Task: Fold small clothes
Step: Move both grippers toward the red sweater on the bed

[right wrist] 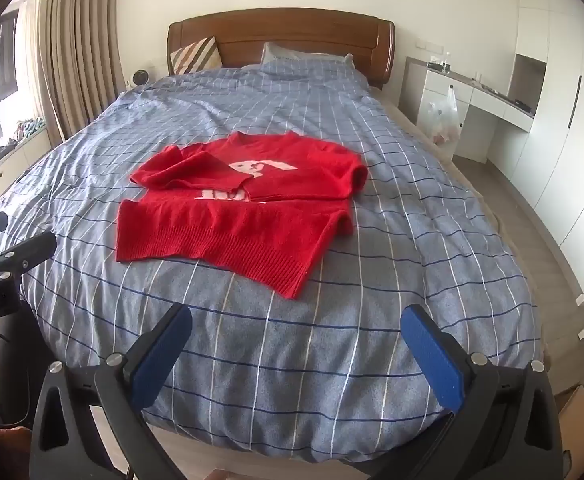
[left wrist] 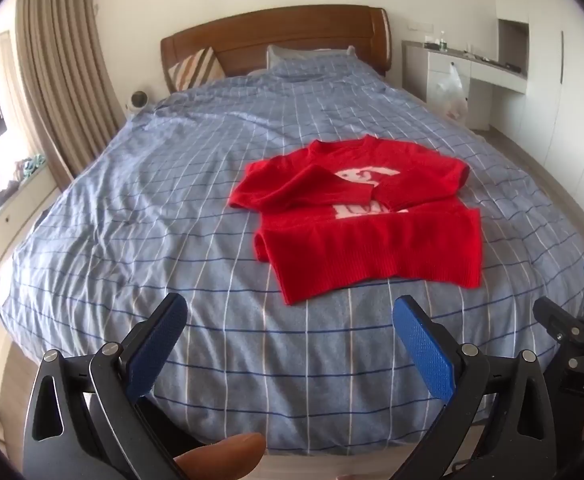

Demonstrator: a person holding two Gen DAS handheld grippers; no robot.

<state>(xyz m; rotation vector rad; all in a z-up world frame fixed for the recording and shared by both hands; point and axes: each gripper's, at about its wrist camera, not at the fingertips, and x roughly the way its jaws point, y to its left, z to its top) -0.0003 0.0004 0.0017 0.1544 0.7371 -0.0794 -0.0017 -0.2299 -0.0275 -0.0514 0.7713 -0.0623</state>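
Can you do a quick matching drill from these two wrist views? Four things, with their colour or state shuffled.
Things:
1. sweater
2. headboard
3. duvet
4. left gripper

States:
A. brown wood, at the far end of the bed
B. open, nothing between its pads
C. red, sleeves folded across the chest
D. blue with a grid of lines

Pairs: 1-C, 2-A, 3-D, 4-B
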